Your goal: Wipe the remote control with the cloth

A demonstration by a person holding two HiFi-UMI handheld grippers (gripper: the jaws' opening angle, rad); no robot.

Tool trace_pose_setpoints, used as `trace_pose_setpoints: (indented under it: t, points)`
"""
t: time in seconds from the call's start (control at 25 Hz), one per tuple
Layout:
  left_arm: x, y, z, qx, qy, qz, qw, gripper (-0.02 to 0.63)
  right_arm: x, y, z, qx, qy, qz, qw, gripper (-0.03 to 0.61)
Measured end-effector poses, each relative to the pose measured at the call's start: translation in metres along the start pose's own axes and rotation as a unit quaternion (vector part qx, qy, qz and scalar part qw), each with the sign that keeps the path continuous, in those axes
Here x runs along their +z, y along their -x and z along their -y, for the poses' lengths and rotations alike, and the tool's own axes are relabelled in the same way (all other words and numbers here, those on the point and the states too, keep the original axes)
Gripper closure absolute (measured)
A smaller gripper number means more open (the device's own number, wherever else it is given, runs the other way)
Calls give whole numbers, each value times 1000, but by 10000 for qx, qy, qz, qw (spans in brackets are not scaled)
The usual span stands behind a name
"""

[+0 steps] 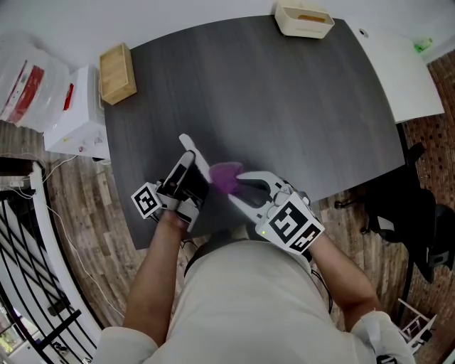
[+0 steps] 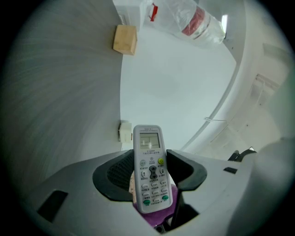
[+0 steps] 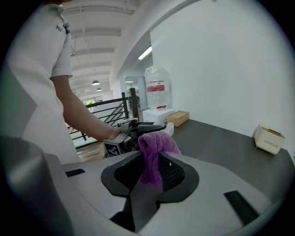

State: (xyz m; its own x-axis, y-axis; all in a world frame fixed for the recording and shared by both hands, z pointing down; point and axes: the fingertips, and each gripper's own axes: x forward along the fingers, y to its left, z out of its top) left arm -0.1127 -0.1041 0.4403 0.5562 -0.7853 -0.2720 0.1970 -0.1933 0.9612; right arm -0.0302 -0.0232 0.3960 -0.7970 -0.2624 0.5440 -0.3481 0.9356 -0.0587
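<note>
My left gripper [image 1: 190,170] is shut on a white remote control [image 2: 150,163], whose screen and buttons face the left gripper view. In the head view the remote [image 1: 193,154] sticks up and away from the jaws, over the dark table [image 1: 284,99]. My right gripper [image 1: 245,188] is shut on a purple cloth [image 3: 154,154], bunched between its jaws. In the head view the cloth [image 1: 226,175] sits right beside the remote's lower end, between the two grippers. A bit of purple cloth [image 2: 156,216] also shows under the remote in the left gripper view.
A wooden box [image 1: 117,73] lies at the table's left edge and a cream tray [image 1: 304,19] at its far edge. White boxes and a plastic bag [image 1: 28,89] stand off the table to the left. A white table [image 1: 402,71] adjoins on the right, a black chair [image 1: 409,213] below it.
</note>
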Motion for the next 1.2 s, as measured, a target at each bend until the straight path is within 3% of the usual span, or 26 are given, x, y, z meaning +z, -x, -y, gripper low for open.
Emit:
trace_pose_setpoints:
  t: [0.28,0.36,0.4,0.44,0.48,0.52,0.56,0.6,0.64,0.68,0.76,0.92,1.0,1.04,1.2]
  points:
    - [6,4,-4,252,-331,-126,9991,394,-5,7,-32,749,249,-109,9968,472]
    - [2,2,-3,474,-787,-467,9947,394,-2,11,-31,753,364,-121,9964,472]
    - [-2,1,-2,677,-1220,-758,9873,394,0,14,-25,672,375,-104,9970,472]
    - [-9,1,-2,939,-1827,-1156,9718,394,4,18,-17,553,377,-74,9977,472]
    - [-18,2,-3,1211,-2562,-1642,9449,394,7,22,-7,408,384,-42,9984,472]
    - [-28,3,-2,1430,-3320,-2160,9070,394,10,27,4,245,402,-14,9989,472]
    - [-39,5,-1,1559,-4008,-2649,8631,394,14,30,16,69,437,3,9990,472]
    - [-49,6,0,1608,-4570,-3062,8195,394,17,33,28,-110,492,8,9987,472]
    - [-58,7,2,1605,-4991,-3379,7816,394,20,35,39,-284,562,5,9980,472]
    - [-64,7,3,1584,-5285,-3606,7520,394,24,36,49,-441,643,-2,9970,472]
    - [-73,8,2,1567,-5623,-3883,7131,394,32,34,63,-674,851,-29,9941,472]
    - [-86,10,-3,1566,-5984,-4261,6601,394,47,14,67,-799,1581,-233,9839,472]
    - [-90,9,-3,1548,-6085,-4348,6456,394,48,1,63,-721,1994,-412,9764,472]
    - [-91,8,-2,1555,-6100,-4341,6444,394,46,-5,59,-655,2156,-498,9730,472]
    - [-84,2,-3,1705,-6051,-4170,6565,396,39,-11,44,-479,2372,-623,9683,472]
